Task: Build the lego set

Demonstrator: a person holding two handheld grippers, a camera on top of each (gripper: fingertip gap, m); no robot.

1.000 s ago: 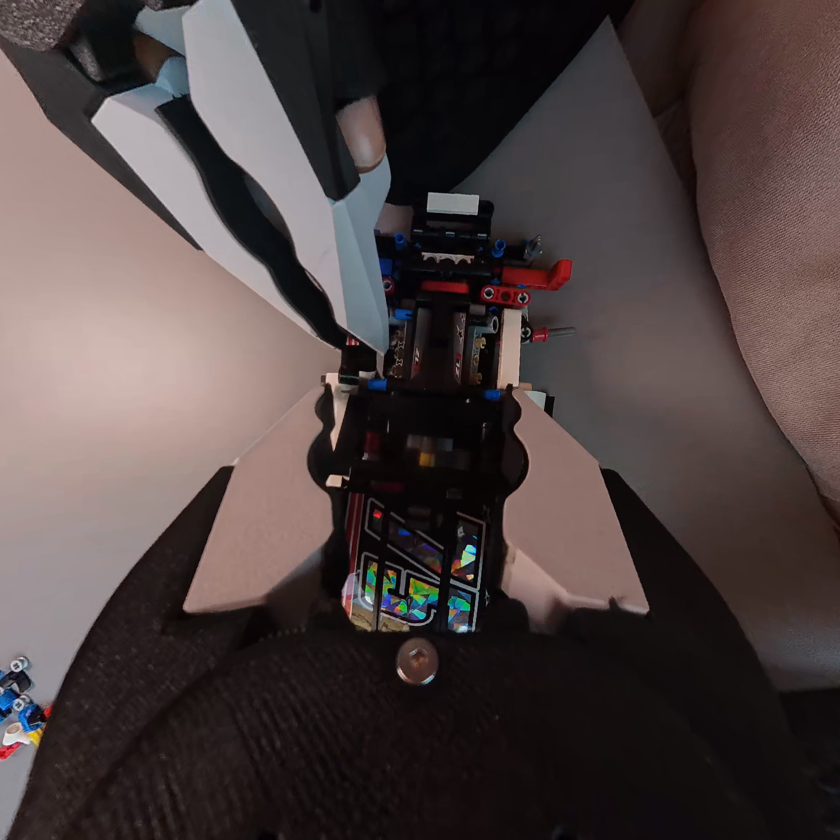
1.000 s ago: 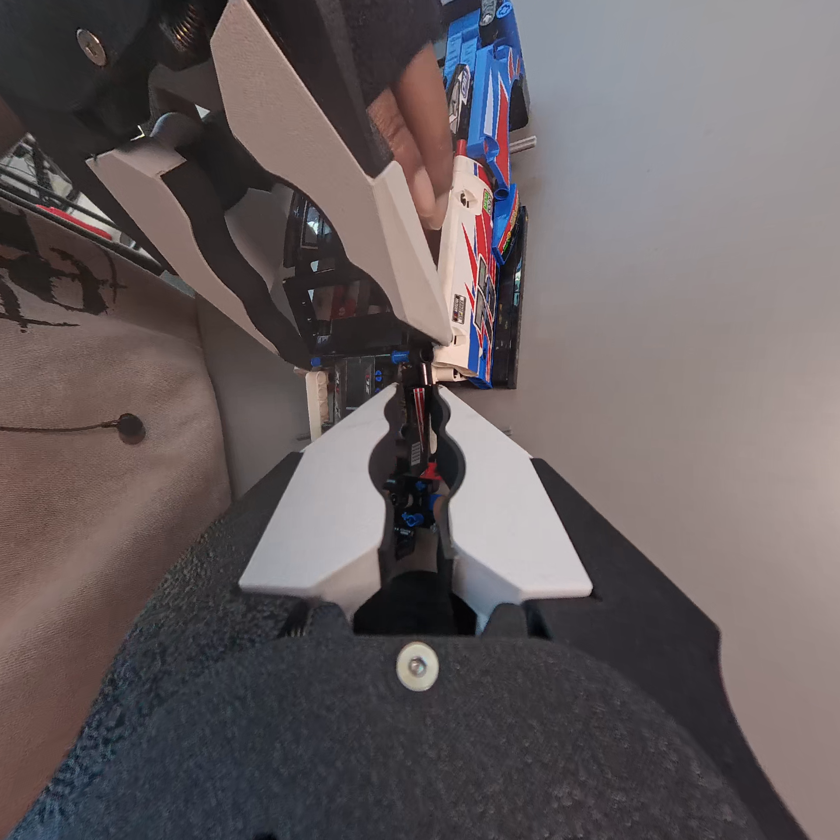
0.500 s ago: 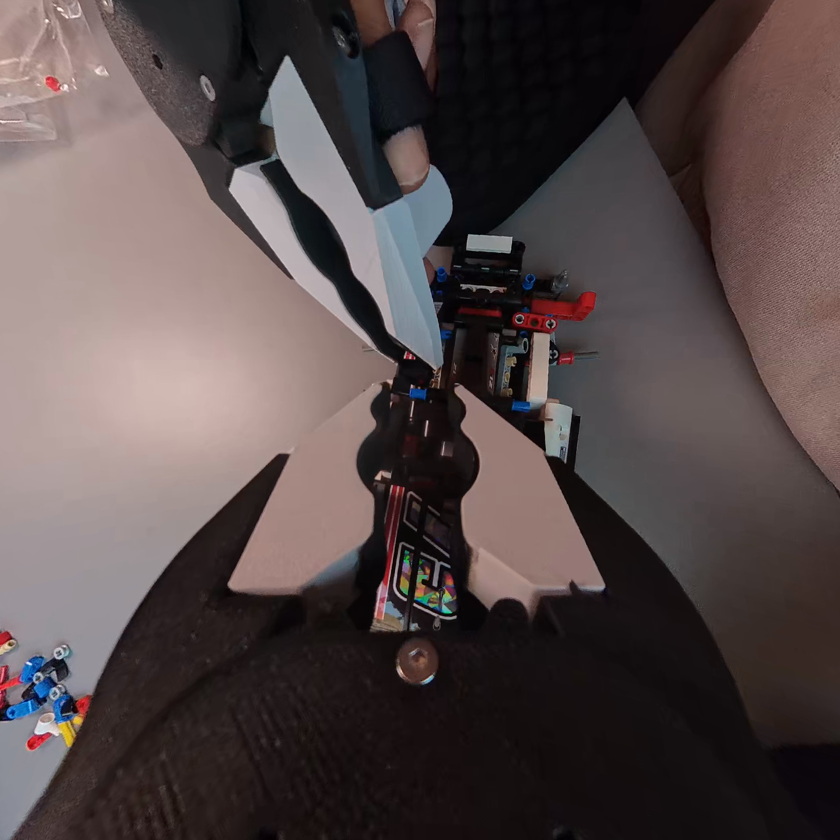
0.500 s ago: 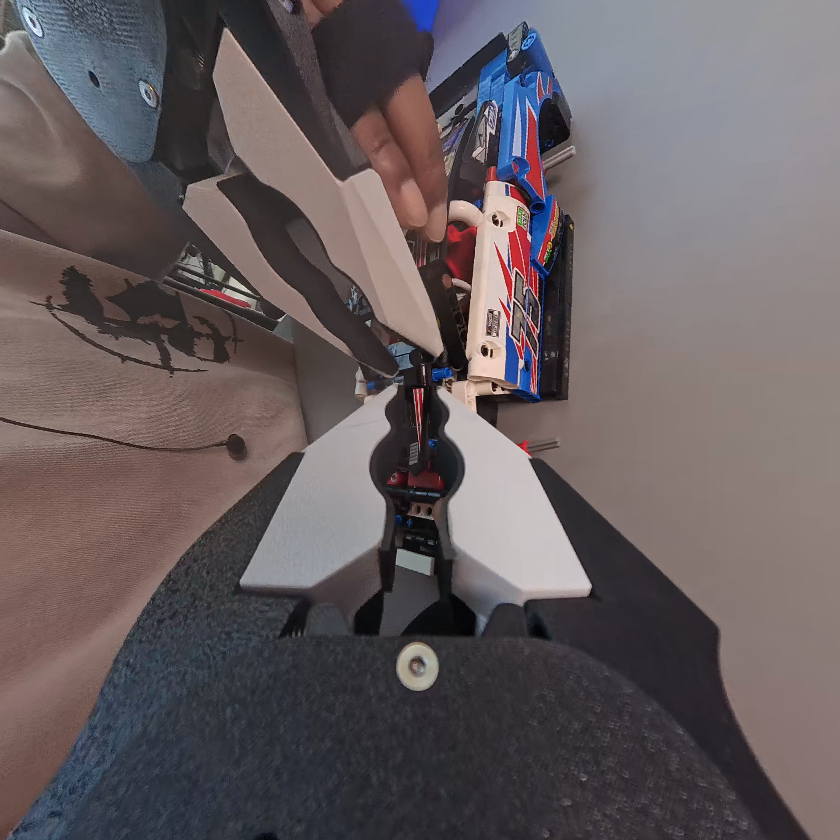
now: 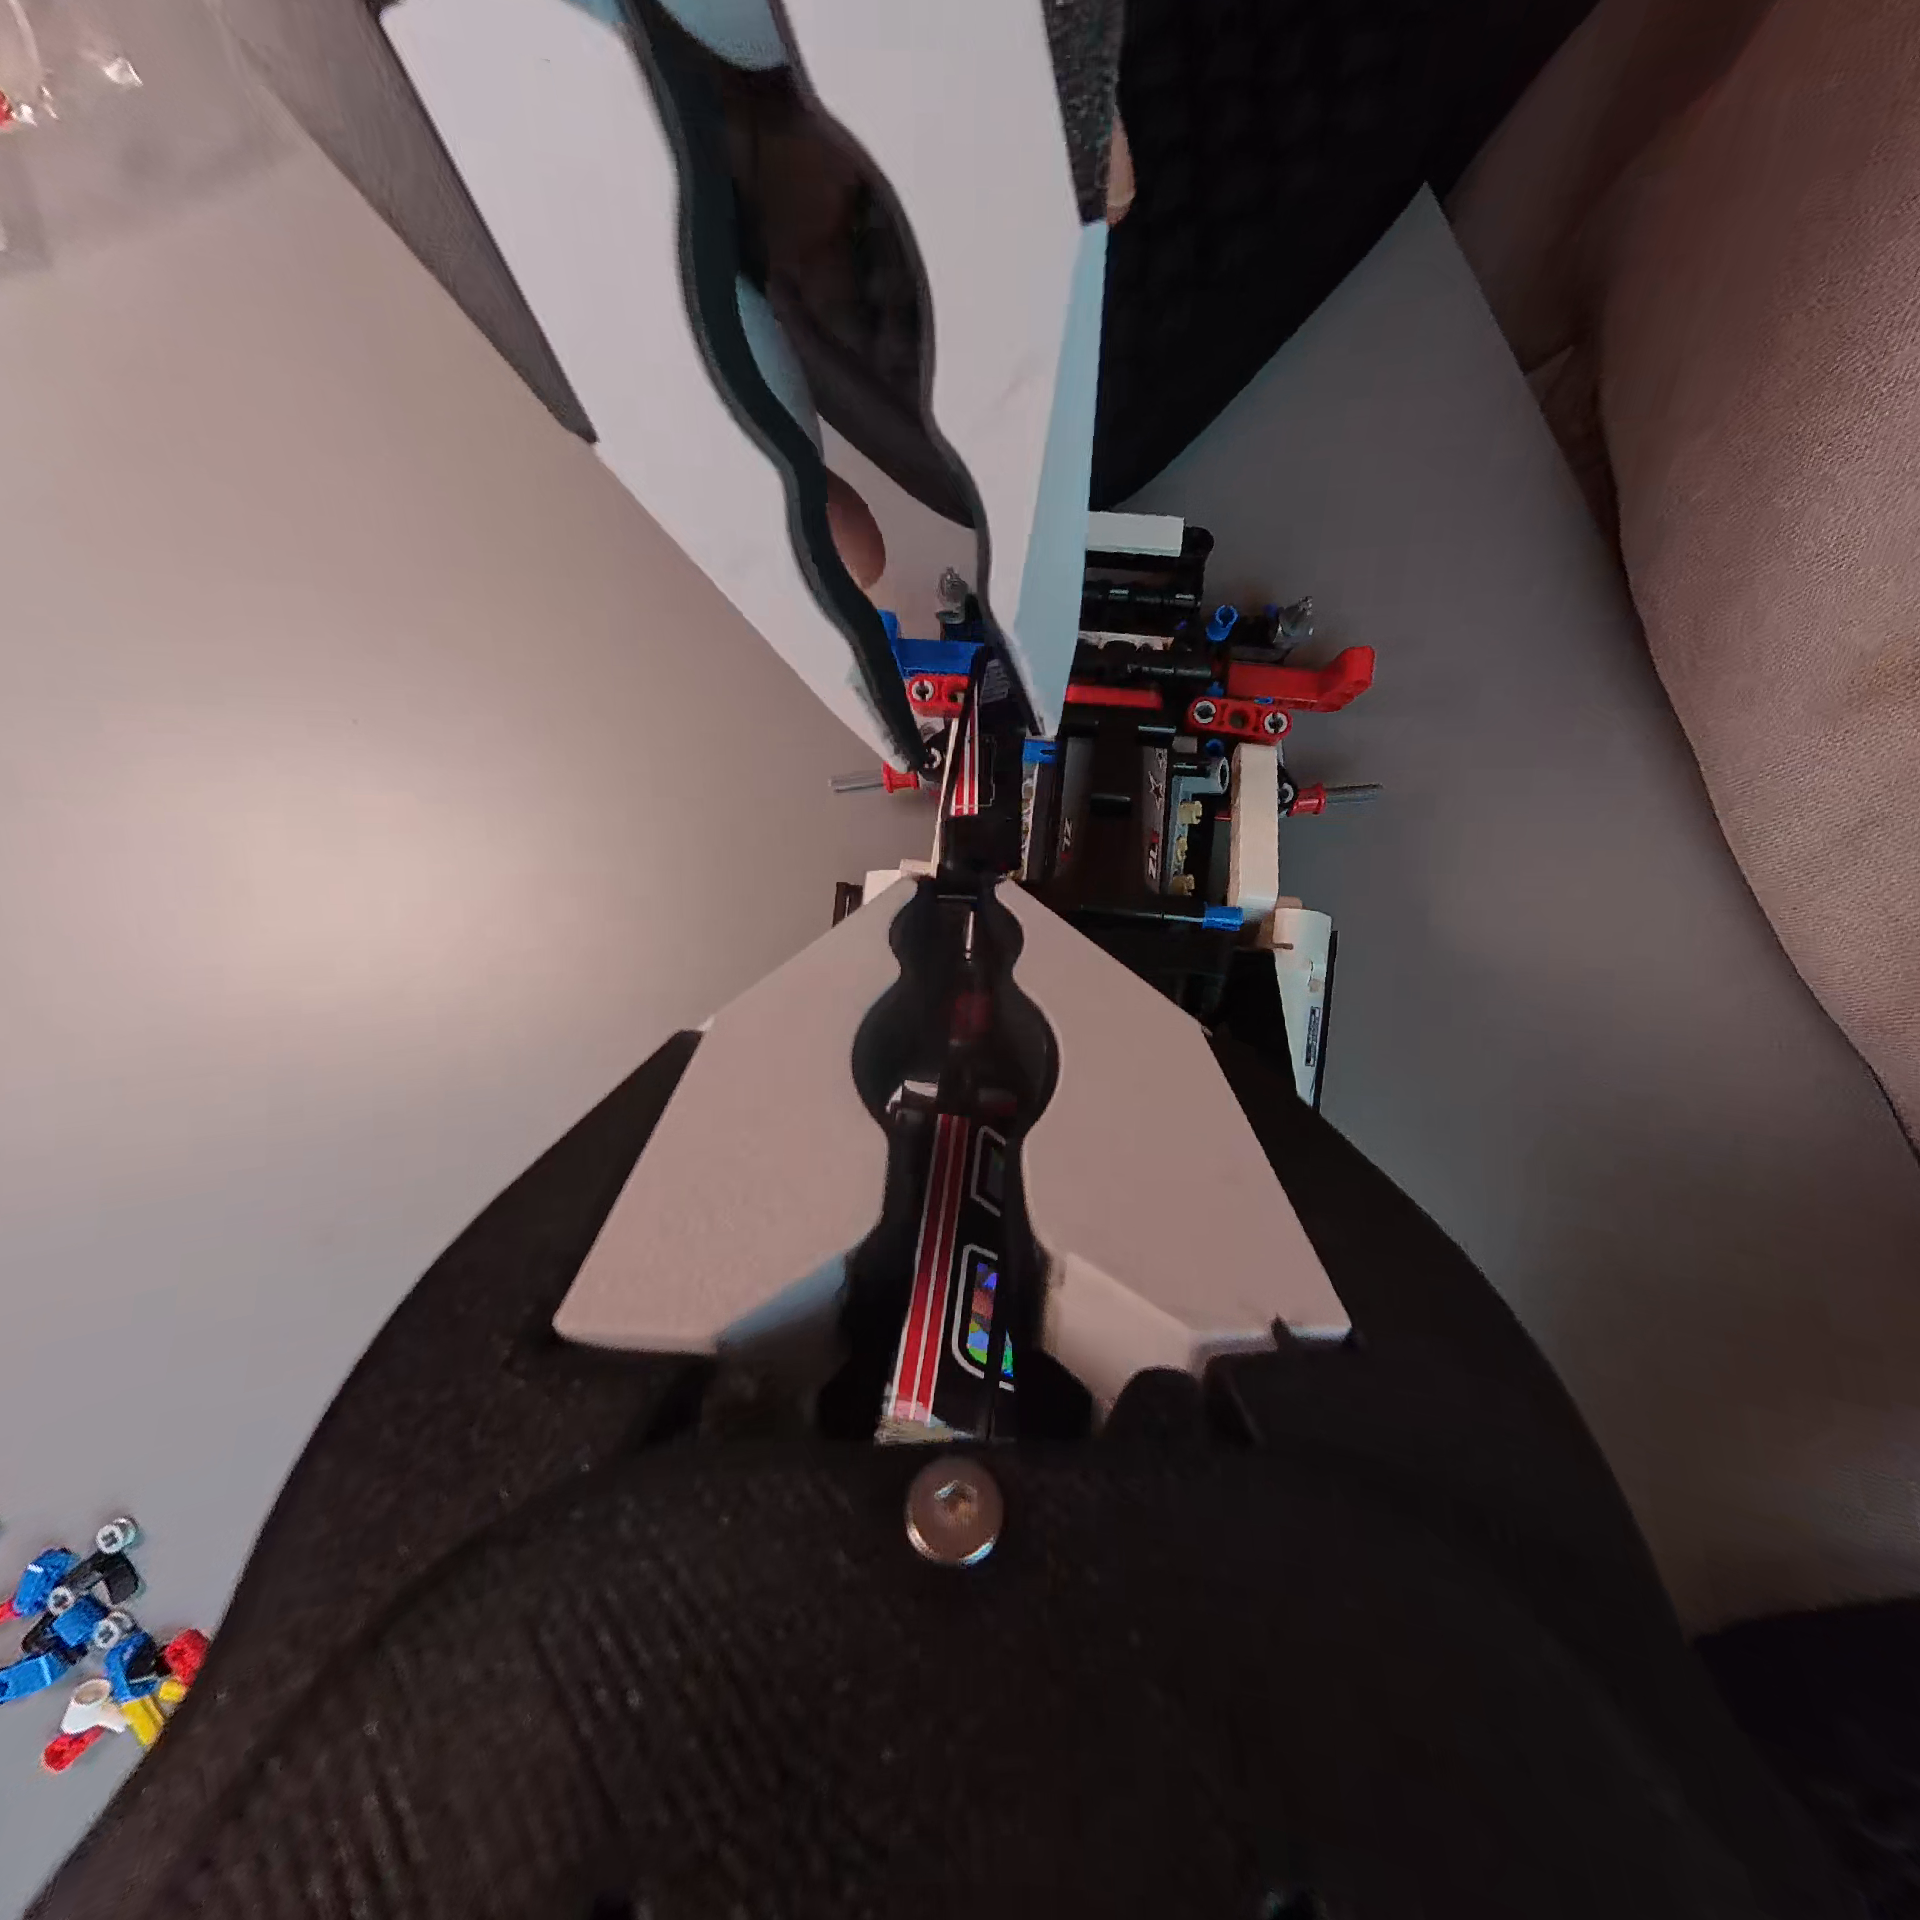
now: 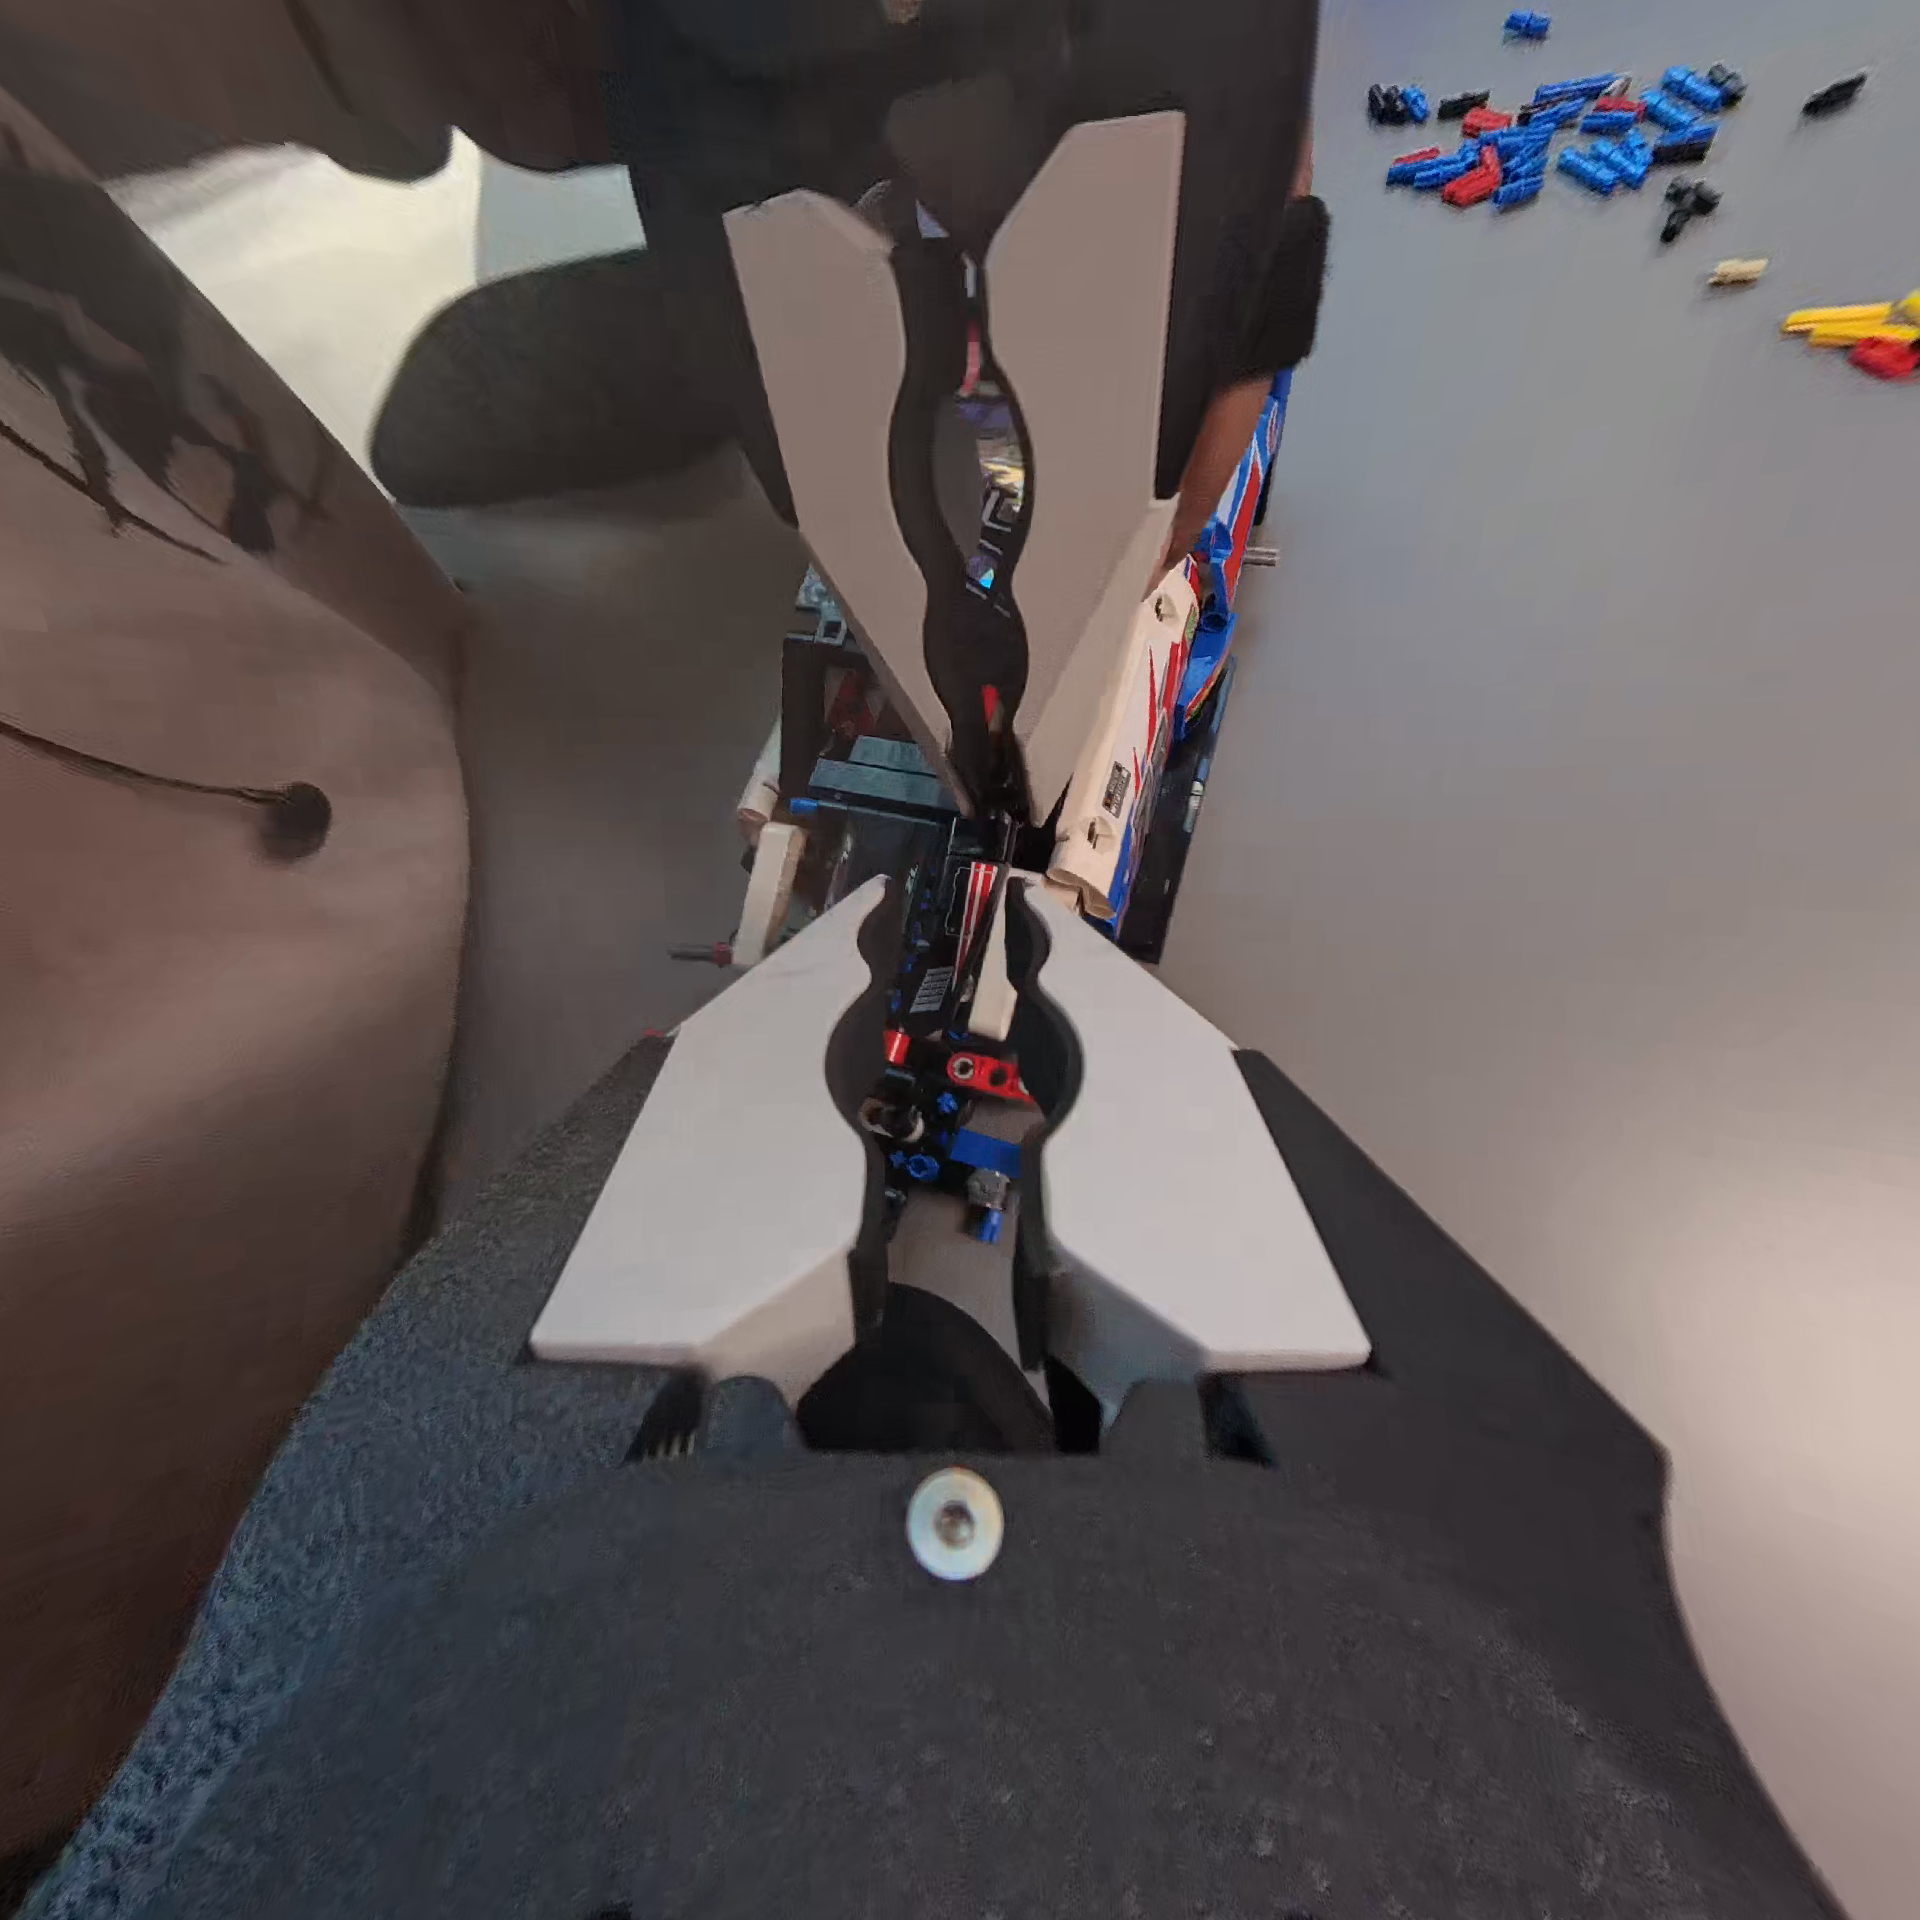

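Left wrist view: left gripper (image 5: 961, 894) fingers pinch a black striped panel against the half-built car (image 5: 1153, 790) on the tabletop (image 5: 312, 883).

Right wrist view: right gripper (image 6: 951, 883) fingers clamp the car's near end; loose pieces (image 6: 1558, 135) suggest plenty remains.

pale wedge-shaped fingers (image 5: 748, 1143) with wavy black inner pads; behind the fingers, a textured black housing (image 5: 935, 1714) with one silver screw (image 5: 954, 1509) centred. same build on the right gripper (image 6: 951, 894). black fingerless glove (image 6: 1278, 281), taupe sweatshirt (image 6: 208, 935).
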